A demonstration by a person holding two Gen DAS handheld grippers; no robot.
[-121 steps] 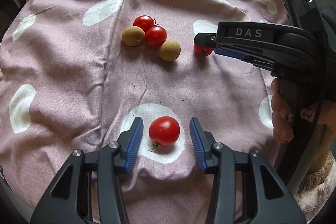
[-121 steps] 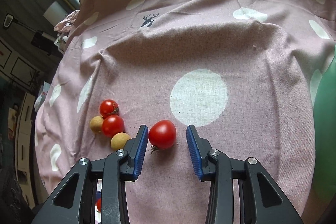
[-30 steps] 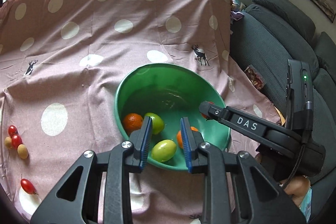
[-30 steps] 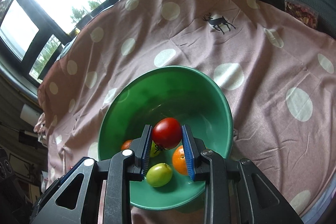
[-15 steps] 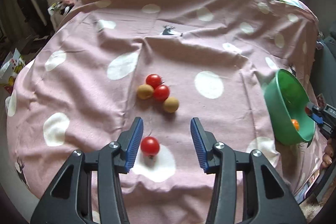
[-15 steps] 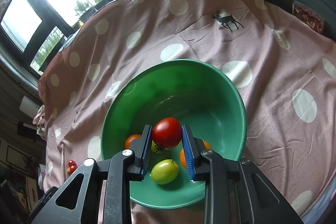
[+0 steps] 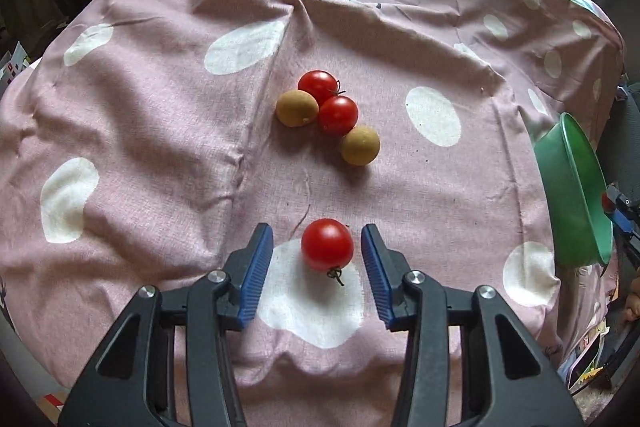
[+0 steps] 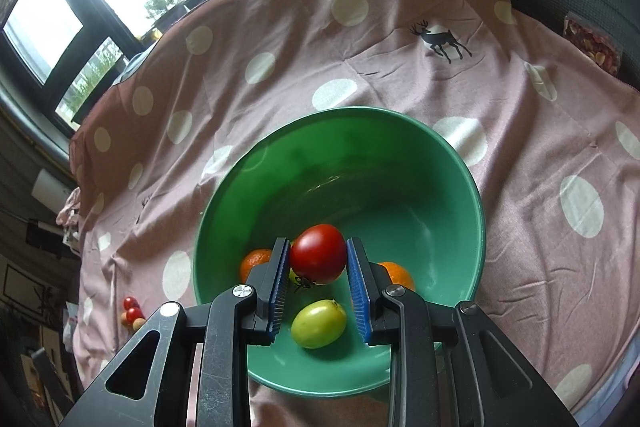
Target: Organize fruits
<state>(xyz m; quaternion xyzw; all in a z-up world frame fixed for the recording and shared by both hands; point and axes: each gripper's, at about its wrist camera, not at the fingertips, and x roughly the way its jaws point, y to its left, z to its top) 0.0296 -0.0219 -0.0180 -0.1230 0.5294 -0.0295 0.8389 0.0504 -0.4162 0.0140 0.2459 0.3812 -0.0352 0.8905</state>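
A large tomato (image 8: pixel 318 254) is pinched by the right gripper (image 8: pixel 318 281) over the green bowl (image 8: pixel 460 195), ready for release. The left gripper (image 7: pixel 318 263) is spread, jaws just opened then eased slightly inward, bracketing a loose tomato (image 7: pixel 327 245); four fruits (image 7: pixel 328 117) wait at 12 o'clock.

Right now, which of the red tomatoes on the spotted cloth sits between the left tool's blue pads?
The lone red tomato on the white spot, stem towards the camera, untouched between the open left tool. The other two red tomatoes touch the tan round fruits farther off.

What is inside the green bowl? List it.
Inside the green bowl: a green fruit and two oranges, partly hidden by the right tool holding a red tomato above.
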